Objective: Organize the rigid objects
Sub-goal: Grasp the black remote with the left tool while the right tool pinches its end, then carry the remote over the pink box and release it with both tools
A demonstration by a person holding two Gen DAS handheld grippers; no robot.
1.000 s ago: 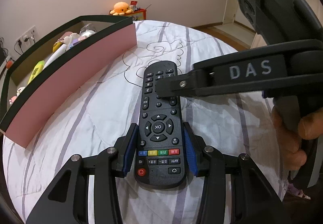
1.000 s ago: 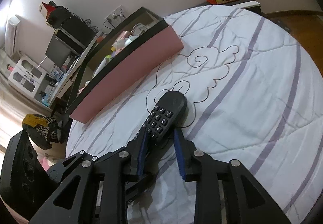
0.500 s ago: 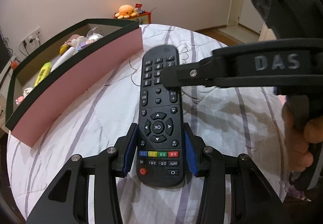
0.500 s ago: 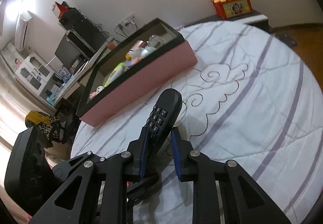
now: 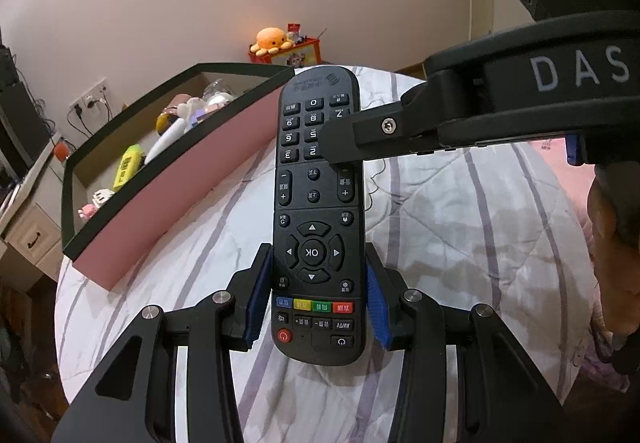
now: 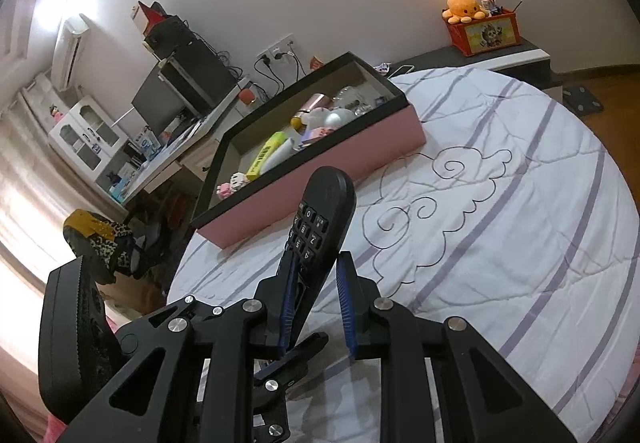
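One black remote control (image 5: 318,227) is in play, one pink box (image 6: 320,163) with a black rim, and two hand-held grippers. The left gripper (image 5: 318,299) clamps the remote's lower half between its blue pads, buttons facing up. The right gripper (image 6: 316,307) has its jaws nearly together on the remote's number-key end (seen edge-on from the right wrist), one of its fingers (image 5: 348,141) lying across the keys in the left view. The remote is held clear of the striped bedspread (image 6: 500,243), just off the box's near long side; the box itself sits along the bed's far-left edge.

Against a second ago, the remote has come up off the bedspread, where it lay flat, and the right jaws have closed from loosely straddling it to pinching it.

Inside the box lie a yellow highlighter (image 6: 266,155) and several small items too jumbled to count. A hand (image 5: 612,243) at the right edge is cut off. The remote's underside is hidden.
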